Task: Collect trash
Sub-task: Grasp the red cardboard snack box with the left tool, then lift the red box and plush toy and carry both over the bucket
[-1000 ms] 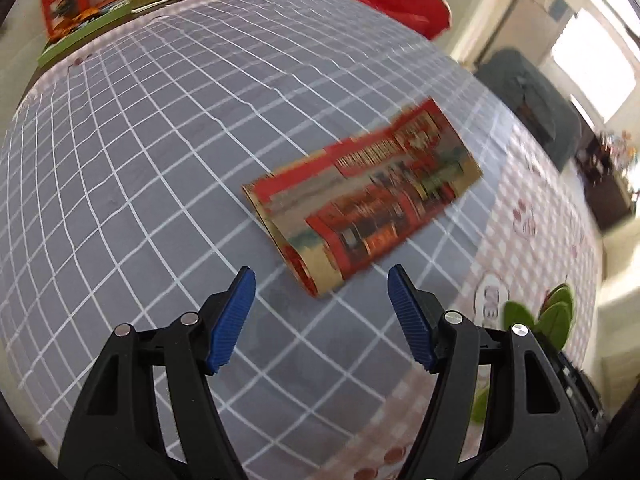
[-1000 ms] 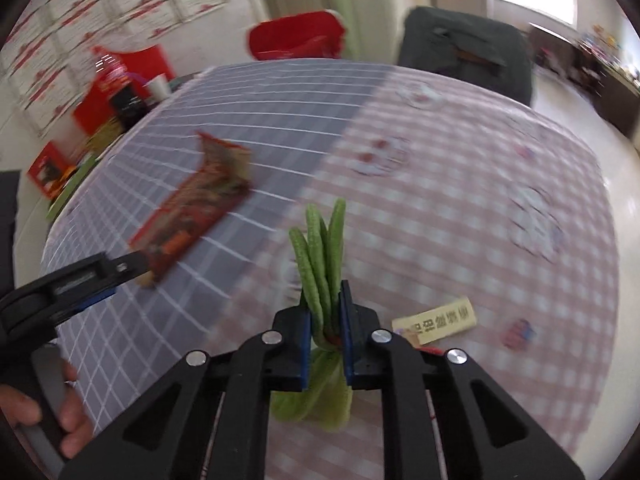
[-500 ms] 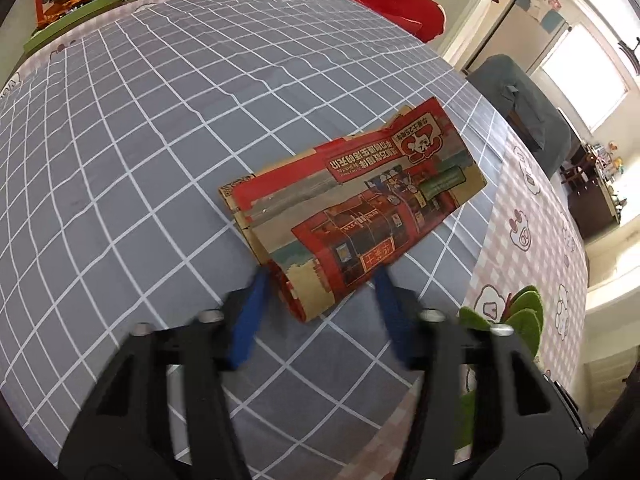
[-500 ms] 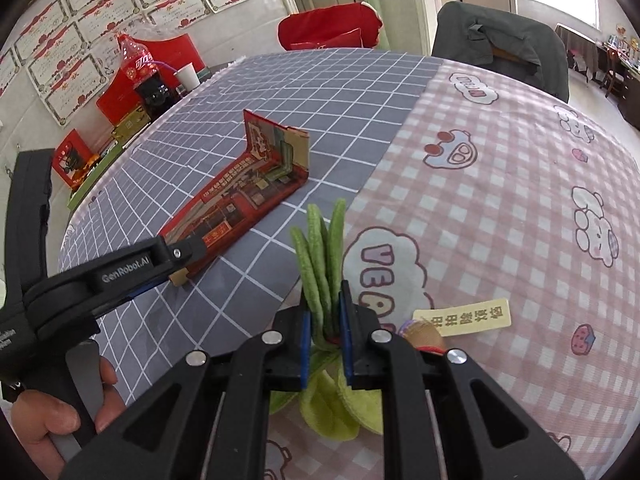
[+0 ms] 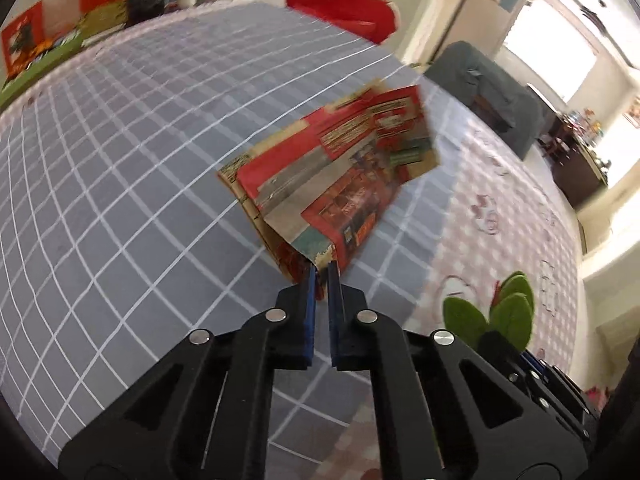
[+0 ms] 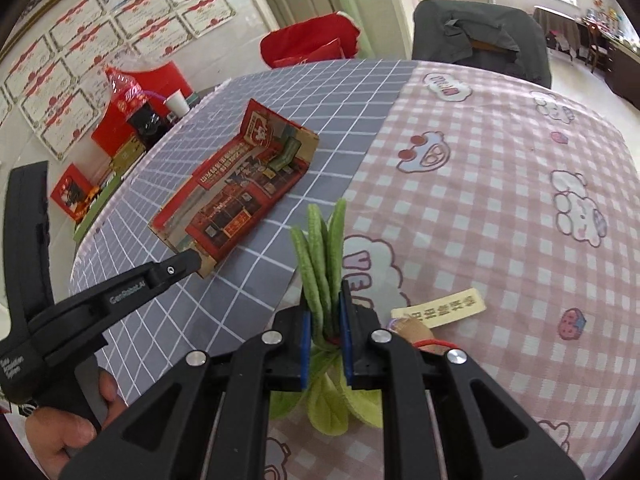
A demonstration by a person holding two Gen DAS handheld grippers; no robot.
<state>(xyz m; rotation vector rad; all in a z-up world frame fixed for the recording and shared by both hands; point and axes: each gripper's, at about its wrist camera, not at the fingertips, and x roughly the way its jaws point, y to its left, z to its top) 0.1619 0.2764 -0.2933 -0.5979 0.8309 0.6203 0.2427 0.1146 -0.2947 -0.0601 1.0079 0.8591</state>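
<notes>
In the left wrist view, the left gripper [image 5: 322,270] has its blue pads nearly together, pinching the near corner of a flattened red printed carton [image 5: 332,184], whose far end lifts off the grey checked tablecloth [image 5: 120,184]. The right wrist view alone shows the pink gingham cloth [image 6: 500,200] and a small cream label [image 6: 439,307] on it; there the right gripper [image 6: 325,312] is clamped on a bunch of green leaves [image 6: 320,248], and the carton's far flap stands upright.
</notes>
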